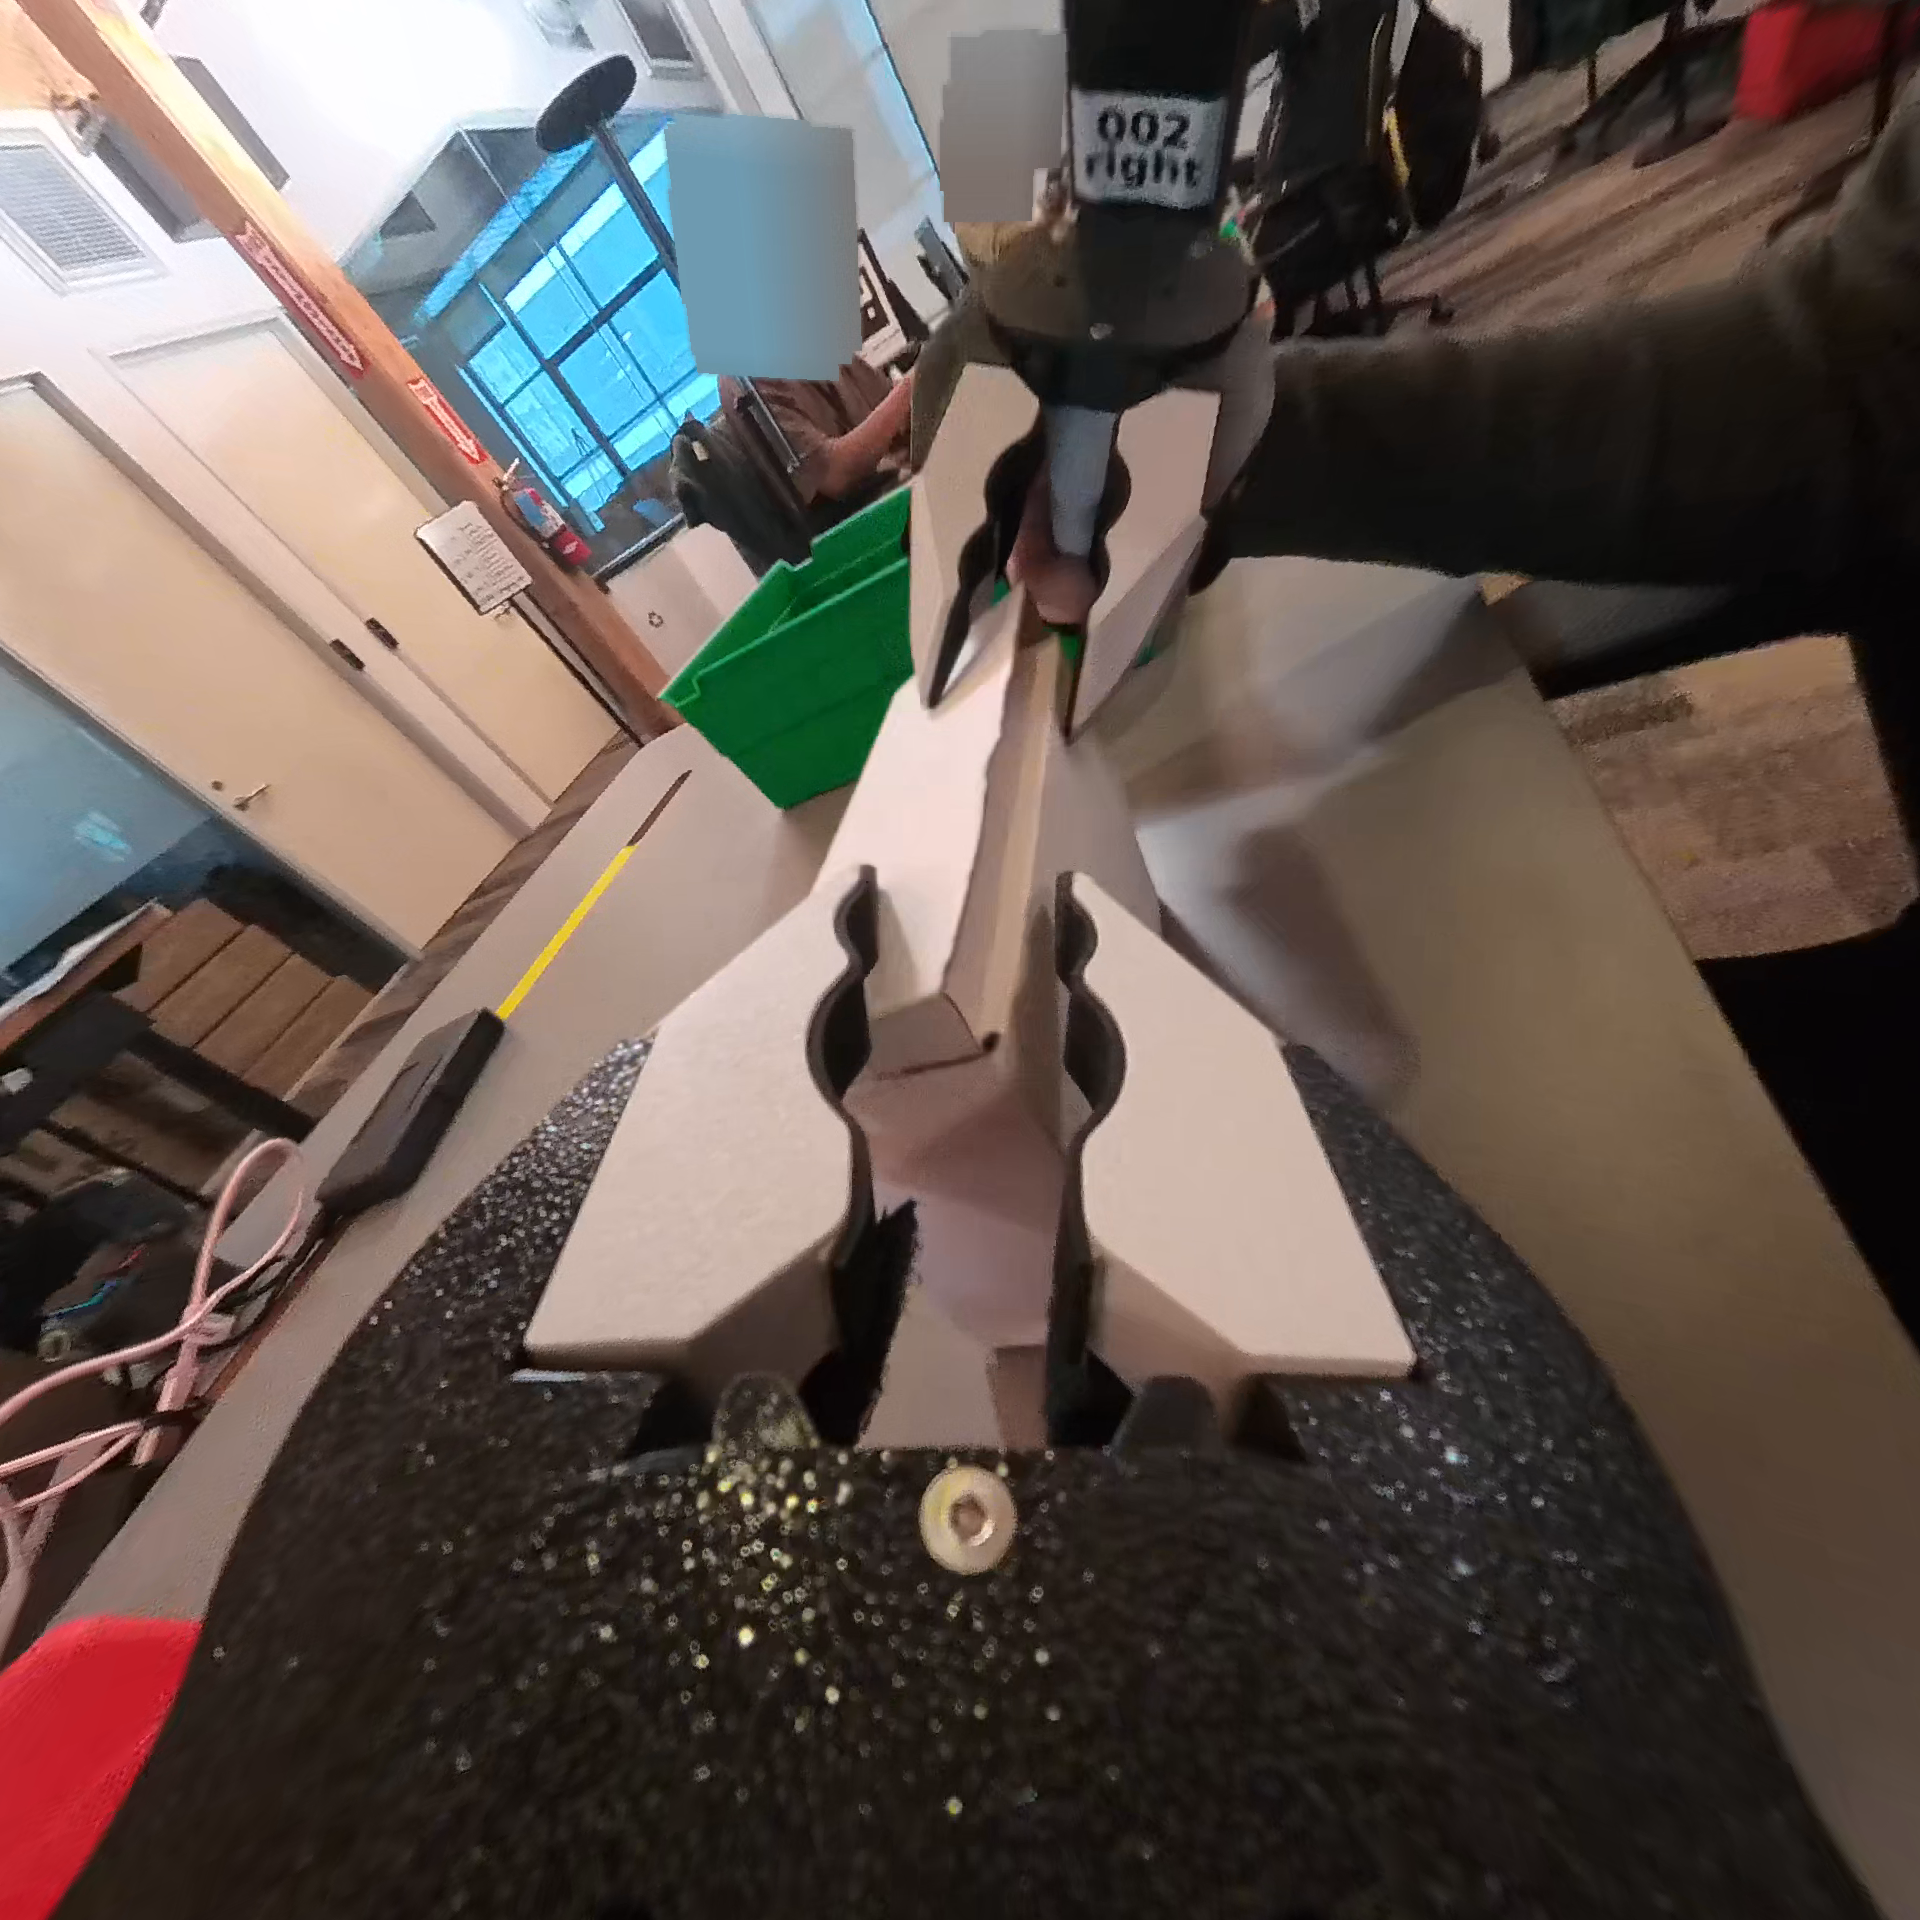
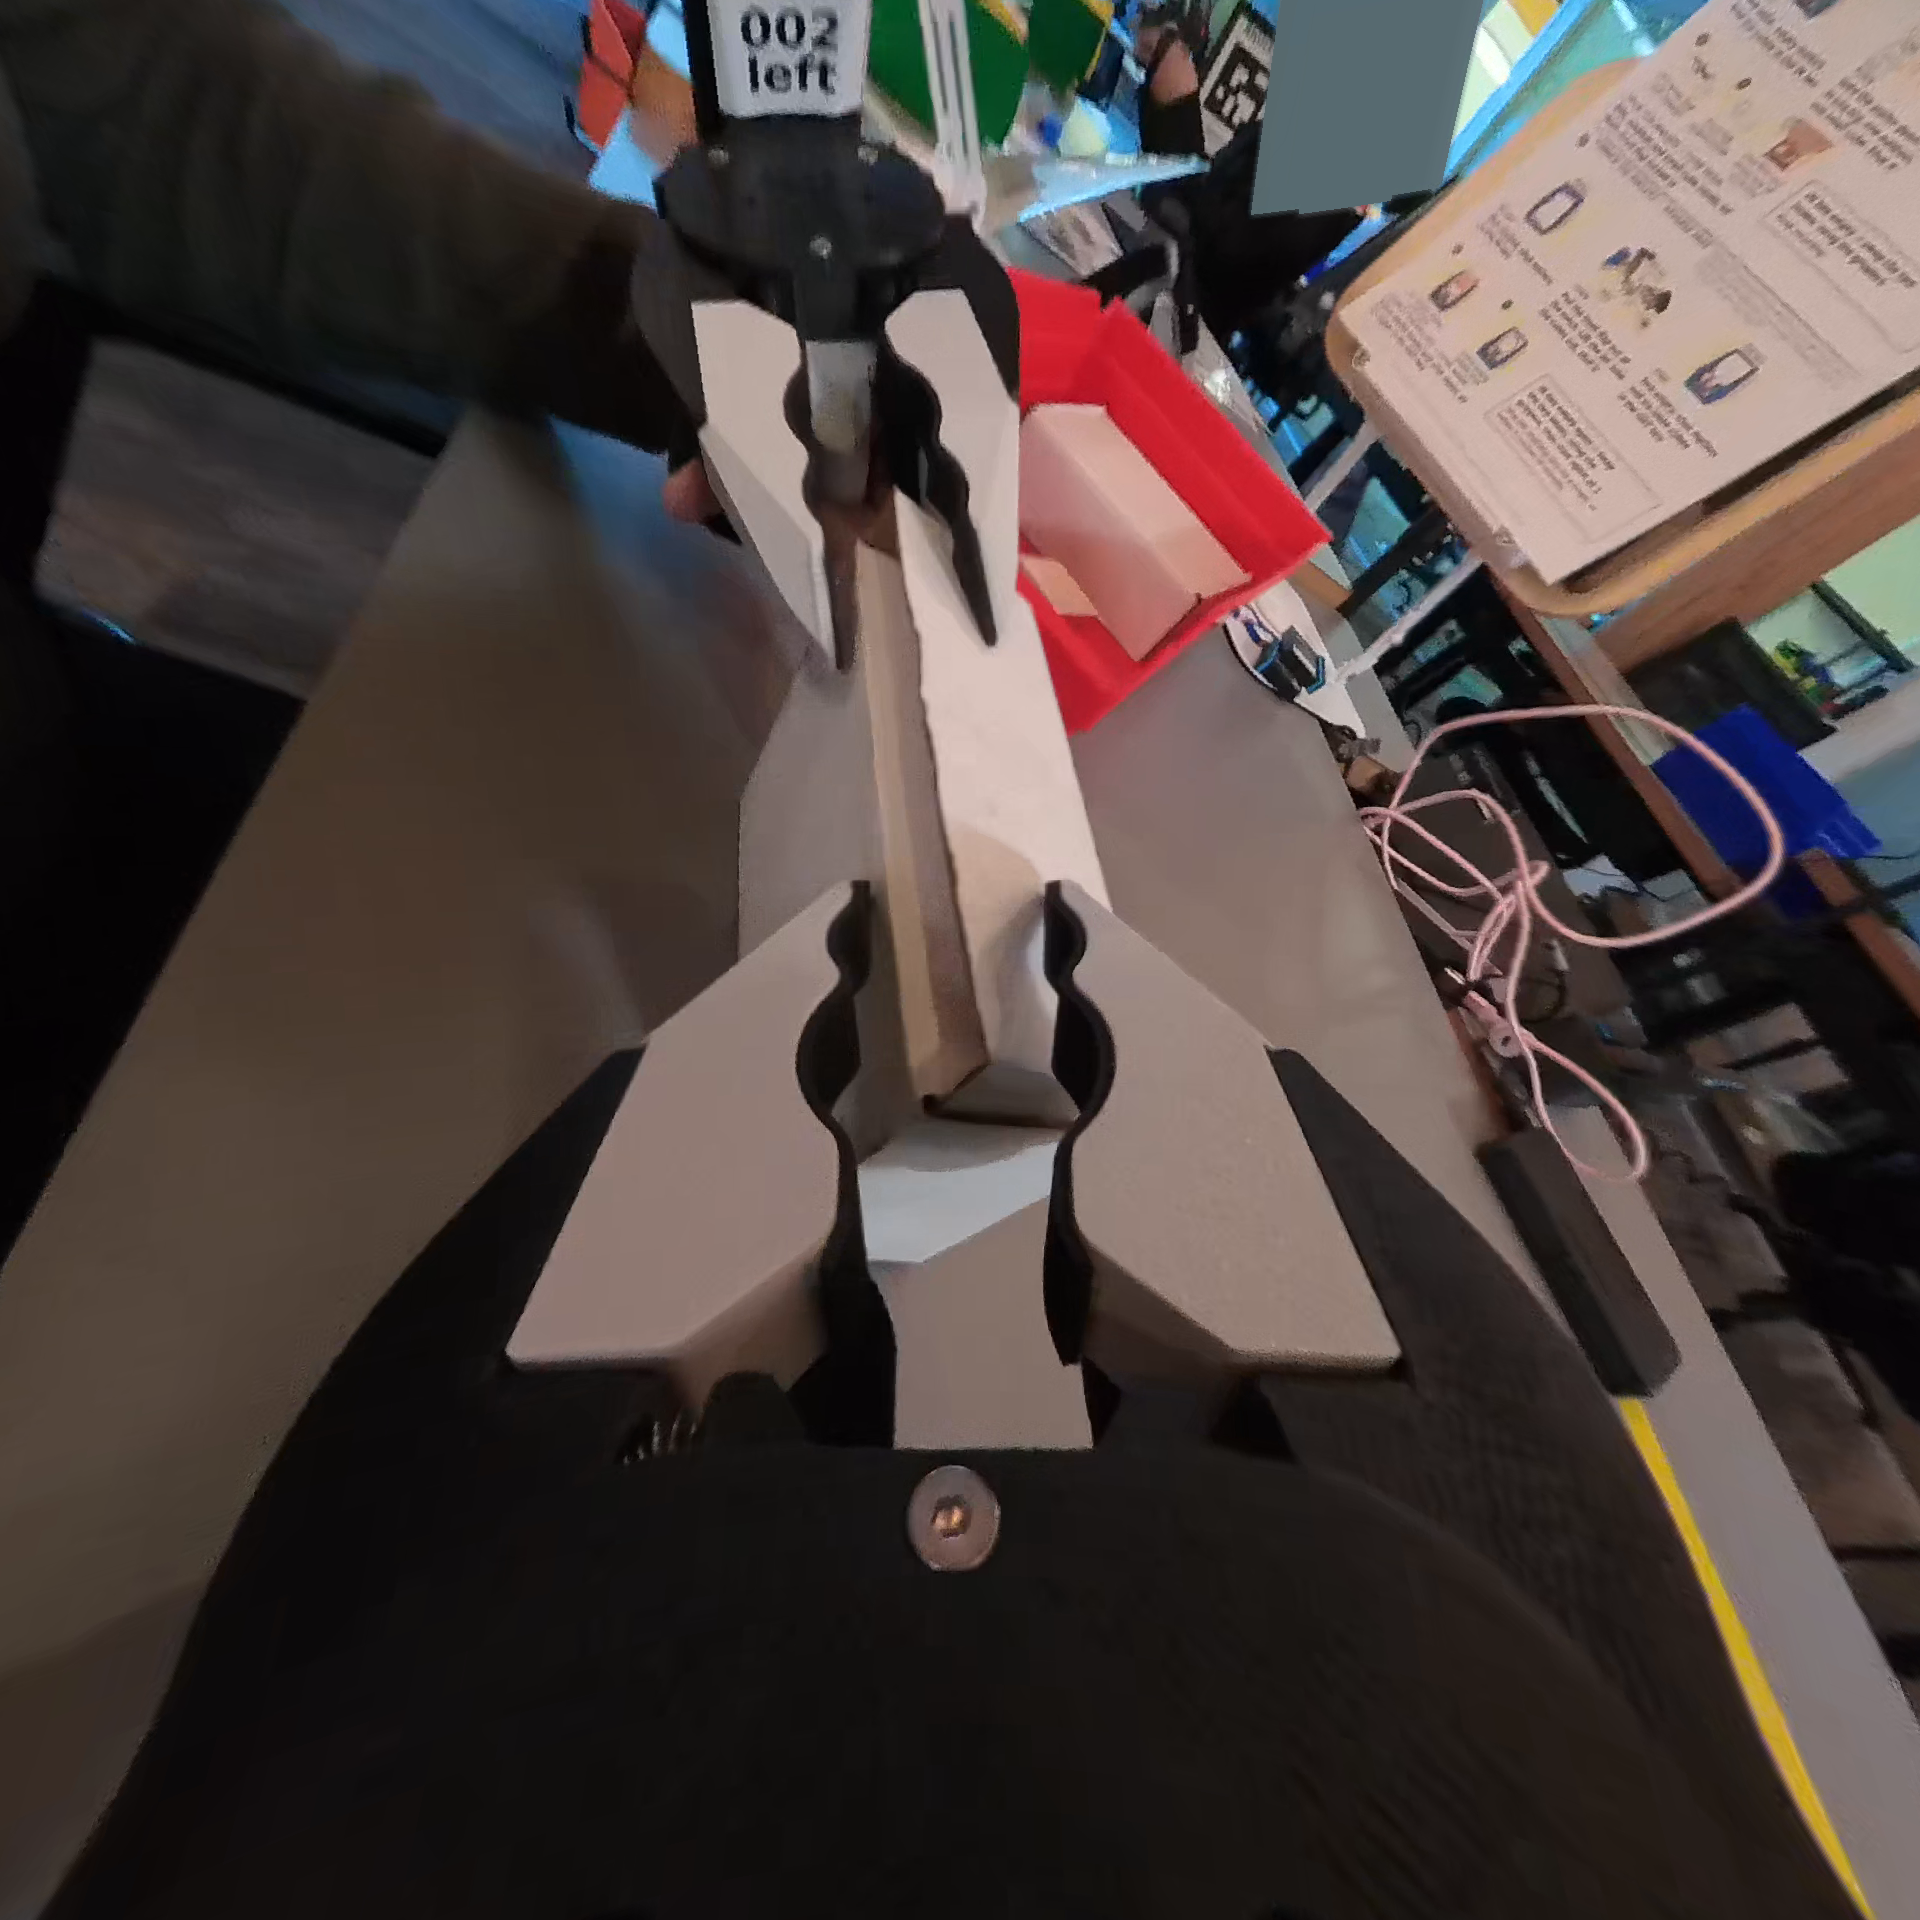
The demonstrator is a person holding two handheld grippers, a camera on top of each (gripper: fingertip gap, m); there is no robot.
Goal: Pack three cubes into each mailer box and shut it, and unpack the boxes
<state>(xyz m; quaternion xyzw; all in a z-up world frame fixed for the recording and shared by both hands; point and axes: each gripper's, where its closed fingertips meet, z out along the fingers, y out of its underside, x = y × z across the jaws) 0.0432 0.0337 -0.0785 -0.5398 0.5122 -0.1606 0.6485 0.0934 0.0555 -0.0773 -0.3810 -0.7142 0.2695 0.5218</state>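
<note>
Gripping the white mailer box (image 1: 1013,831) endwise, left claw (image 1: 966,883) and right claw (image 2: 951,894) both clenched, we probably press its lid shut next.

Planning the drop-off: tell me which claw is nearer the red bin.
Left. The left claw stands right beside the red bin; the right claw is at the mailer box's opposite end.
</note>
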